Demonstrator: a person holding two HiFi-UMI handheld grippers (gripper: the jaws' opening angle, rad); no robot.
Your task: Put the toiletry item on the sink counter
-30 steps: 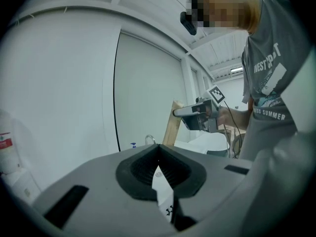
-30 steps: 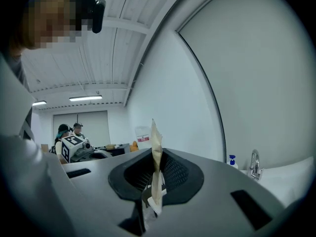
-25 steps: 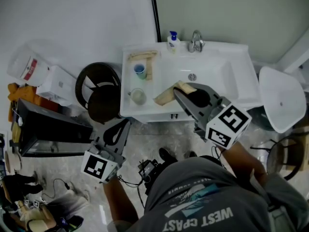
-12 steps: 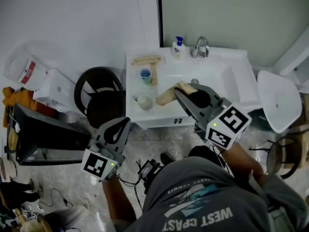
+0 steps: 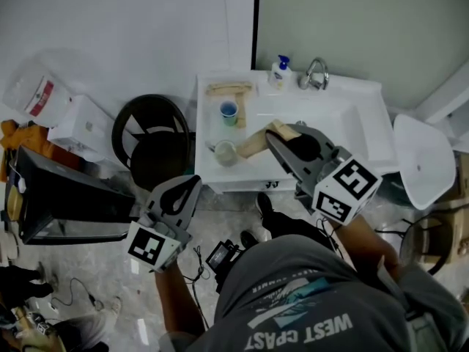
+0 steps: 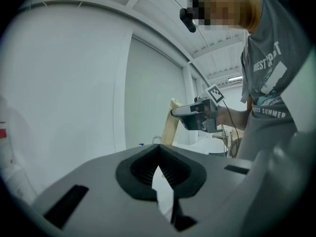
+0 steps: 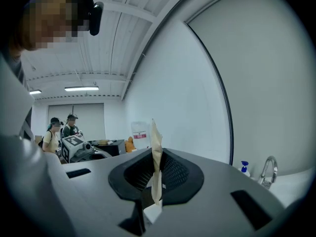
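Your R hand-held gripper (image 5: 272, 139) is clamped on the tan packet (image 5: 249, 147), held above the counter (image 5: 207, 169). L hand-held gripper (image 5: 190, 184) closed, empty, in front of counter.

Glossy white sink counter (image 5: 366, 105), shiny metal tap (image 5: 316, 73) — matt tan packet (image 5: 256, 144).

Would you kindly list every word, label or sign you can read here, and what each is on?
"WEST COAST", upside down, on the person's grey T-shirt, head view.
"SUMMER", on the same T-shirt, left gripper view.
Red label on the white bag: too small to read.
Label on the pump bottle: too small to read.
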